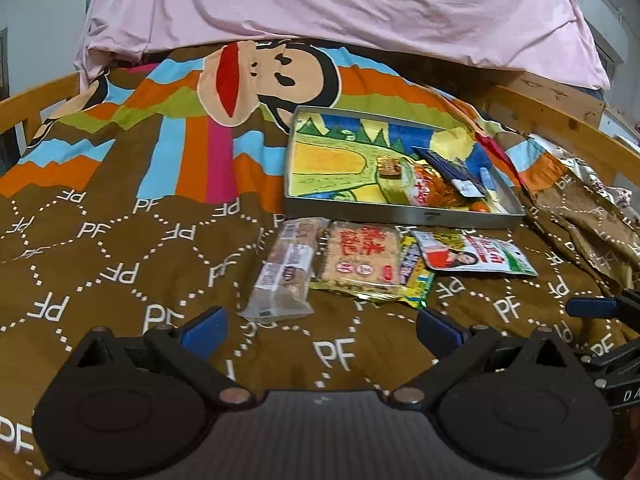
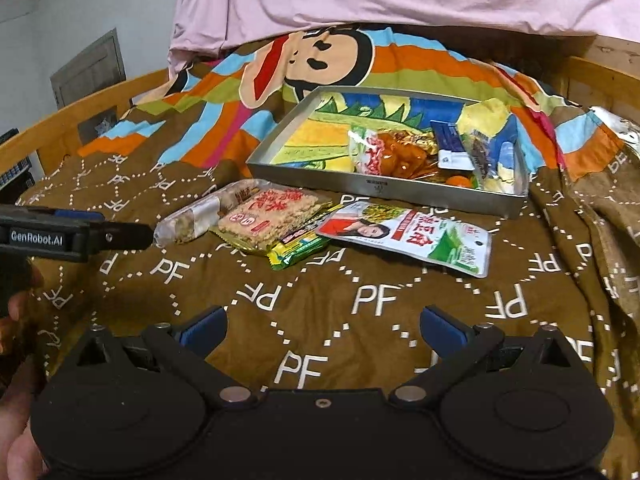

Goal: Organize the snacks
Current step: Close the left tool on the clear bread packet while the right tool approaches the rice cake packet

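A metal tray [image 1: 400, 213] [image 2: 376, 190] with a colourful picture bottom lies on the bed and holds several snack packets at its right end. In front of it lie a clear-wrapped cake bar [image 1: 282, 276] [image 2: 192, 218], a rice cracker pack [image 1: 362, 258] [image 2: 268, 218], a yellow-green packet [image 1: 418, 280] [image 2: 300, 246] and a white-green pouch [image 1: 476, 254] [image 2: 408, 236]. My left gripper [image 1: 320, 326] is open and empty, just short of the cake bar. My right gripper [image 2: 322, 326] is open and empty, short of the pouch.
The brown PF-print blanket [image 1: 120, 272] [image 2: 380, 300] covers the bed. A pink sheet [image 1: 320, 4] hangs behind. Wooden bed rails [image 1: 36, 100] [image 2: 80, 116] run along the sides. The left gripper body [image 2: 72, 234] shows at the right wrist view's left edge.
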### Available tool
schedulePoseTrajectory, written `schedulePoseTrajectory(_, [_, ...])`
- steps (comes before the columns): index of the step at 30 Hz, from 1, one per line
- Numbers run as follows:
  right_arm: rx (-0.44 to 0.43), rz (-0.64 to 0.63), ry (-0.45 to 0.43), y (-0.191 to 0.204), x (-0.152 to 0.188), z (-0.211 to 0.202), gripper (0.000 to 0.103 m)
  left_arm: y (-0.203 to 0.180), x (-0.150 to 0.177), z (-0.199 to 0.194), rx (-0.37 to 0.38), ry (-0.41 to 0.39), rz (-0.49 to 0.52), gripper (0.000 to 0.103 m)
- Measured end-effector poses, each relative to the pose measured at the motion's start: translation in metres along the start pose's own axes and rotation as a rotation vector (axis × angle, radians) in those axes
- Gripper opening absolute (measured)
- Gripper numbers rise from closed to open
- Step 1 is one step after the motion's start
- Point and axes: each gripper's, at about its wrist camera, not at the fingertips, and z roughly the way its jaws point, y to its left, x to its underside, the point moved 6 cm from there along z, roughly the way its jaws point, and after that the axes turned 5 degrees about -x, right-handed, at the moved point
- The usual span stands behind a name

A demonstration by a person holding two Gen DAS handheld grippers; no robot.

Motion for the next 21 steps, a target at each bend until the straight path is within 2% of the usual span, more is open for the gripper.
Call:
schedulePoseTrajectory(8, [0.02, -0.016, 0.03, 0.009, 0.004, 0.021, 0.102, 0.011, -0.005, 0.006, -0.02, -0.032, 0.04, 0.103])
schedulePoseTrajectory(16, [0.055, -0.001, 0.018, 0.022, -0.001, 0.047, 0.102, 0.026, -0.017, 0.018, -0.045, -0.032, -0.051, 0.103])
schedulePoseTrajectory(21, [0.051, -0.035, 0.02, 0.03, -0.004, 0.062, 0.102, 0.034, -0.026, 0.03, -0.054, -0.028, -0.081, 0.103])
